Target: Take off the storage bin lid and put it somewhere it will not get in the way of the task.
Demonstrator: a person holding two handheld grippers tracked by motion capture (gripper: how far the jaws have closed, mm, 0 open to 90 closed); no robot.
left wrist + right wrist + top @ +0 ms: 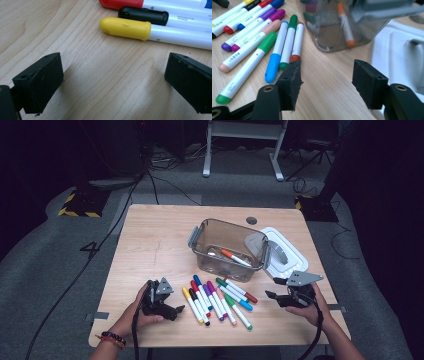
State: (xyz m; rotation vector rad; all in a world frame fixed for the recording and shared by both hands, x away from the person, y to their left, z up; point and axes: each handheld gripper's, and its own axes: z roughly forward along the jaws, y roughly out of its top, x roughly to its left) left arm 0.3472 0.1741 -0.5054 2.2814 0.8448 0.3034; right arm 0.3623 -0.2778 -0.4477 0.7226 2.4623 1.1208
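Note:
Several coloured markers lie in a row on the wooden table near its front. A clear brownish bin behind them holds an orange-capped marker. My left gripper rests open on the table just left of the row. Its jaws stand wide with bare wood between them; a yellow-capped marker lies just beyond, then a black one and a red one. My right gripper is open, right of the markers; its jaws face the bin and a blue marker.
A white lid lies flat to the right of the bin, close to my right gripper. The table's front edge runs just under both hands. Cables and stand legs sit on the grey floor beyond the table.

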